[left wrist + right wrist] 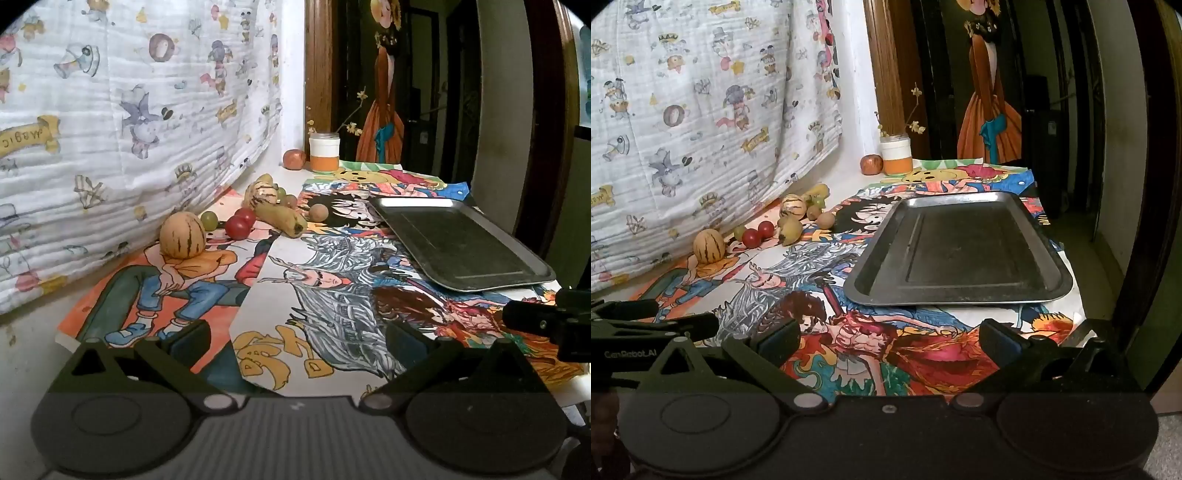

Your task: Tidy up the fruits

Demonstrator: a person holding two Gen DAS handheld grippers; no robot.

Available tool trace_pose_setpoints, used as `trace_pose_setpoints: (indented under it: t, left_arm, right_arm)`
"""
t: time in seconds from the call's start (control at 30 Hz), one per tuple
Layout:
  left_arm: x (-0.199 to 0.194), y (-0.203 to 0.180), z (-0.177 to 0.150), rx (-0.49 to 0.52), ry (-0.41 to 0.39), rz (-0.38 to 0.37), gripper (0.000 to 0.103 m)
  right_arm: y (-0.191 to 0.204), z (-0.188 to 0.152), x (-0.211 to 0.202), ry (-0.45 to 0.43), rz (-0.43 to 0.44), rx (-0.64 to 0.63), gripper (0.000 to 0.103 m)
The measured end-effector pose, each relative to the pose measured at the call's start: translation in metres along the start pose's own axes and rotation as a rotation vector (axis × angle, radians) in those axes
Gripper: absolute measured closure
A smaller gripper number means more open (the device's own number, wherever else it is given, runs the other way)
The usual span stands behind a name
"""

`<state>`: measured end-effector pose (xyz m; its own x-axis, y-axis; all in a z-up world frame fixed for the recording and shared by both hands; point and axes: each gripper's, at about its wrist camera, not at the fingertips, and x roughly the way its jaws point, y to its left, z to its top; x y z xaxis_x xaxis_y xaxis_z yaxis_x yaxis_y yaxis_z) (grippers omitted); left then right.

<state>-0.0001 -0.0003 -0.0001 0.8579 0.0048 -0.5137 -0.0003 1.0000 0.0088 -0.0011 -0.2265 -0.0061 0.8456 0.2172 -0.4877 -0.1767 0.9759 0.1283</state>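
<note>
Table [1075, 310] under cartoon posters [820, 258], bearing metal tray [960, 295], scattered fruits [790, 225], and jar [896, 157].

Fruits [258, 214] crowd the quilt [129, 129]; tray [960, 251] lies unobstructed.

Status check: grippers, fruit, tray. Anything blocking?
Left gripper and right gripper open, empty. Fruit loose along the quilt, none on the metal tray. Path clear.

Cartoon-print cloth [129, 110] beside dim wooden doorframe [317, 74]
</note>
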Motion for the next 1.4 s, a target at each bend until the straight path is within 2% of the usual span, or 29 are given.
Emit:
trace_pose_setpoints:
  t: [1.4]
  left_arm:
    - [0.0017,0.0010,-0.0046,-0.012,0.009,-0.002,0.000]
  right_arm:
    - [-0.0011,-0.0008,0.0014,0.010,0.003,0.006,0.000]
